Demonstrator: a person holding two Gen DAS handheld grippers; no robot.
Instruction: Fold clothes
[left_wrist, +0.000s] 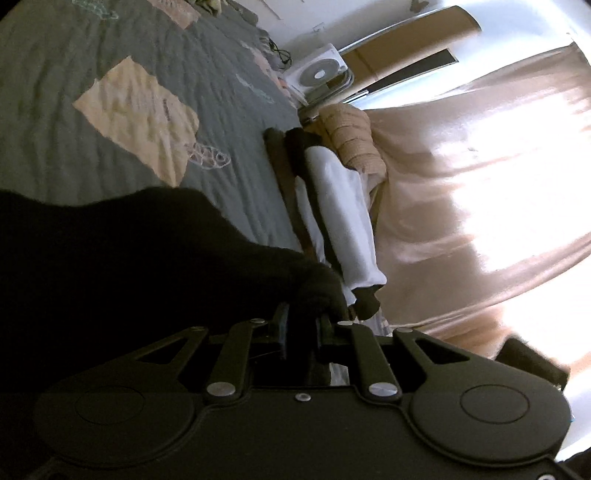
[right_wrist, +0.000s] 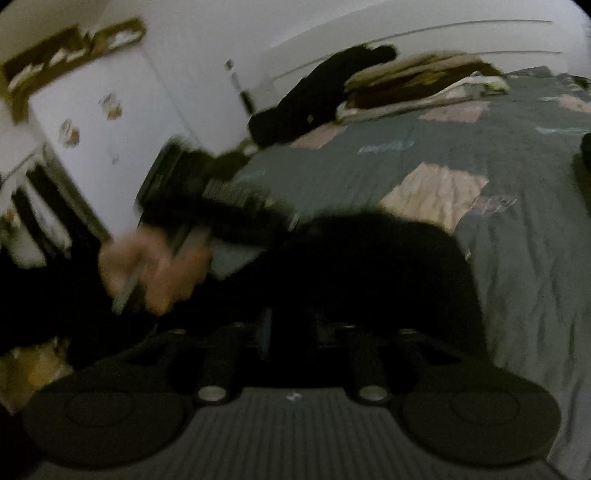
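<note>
Left tool (left_wrist: 301, 325) is clamped on a black garment (left_wrist: 147, 251) at the bed (left_wrist: 229, 66) edge. Right tool (right_wrist: 295, 325) stands parted, dark cloth between its jaws; any grip is unclear.

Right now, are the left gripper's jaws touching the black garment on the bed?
Touching. The left wrist view shows the left gripper with its jaws closed on a bunched edge of the black garment, no gap visible.
</note>
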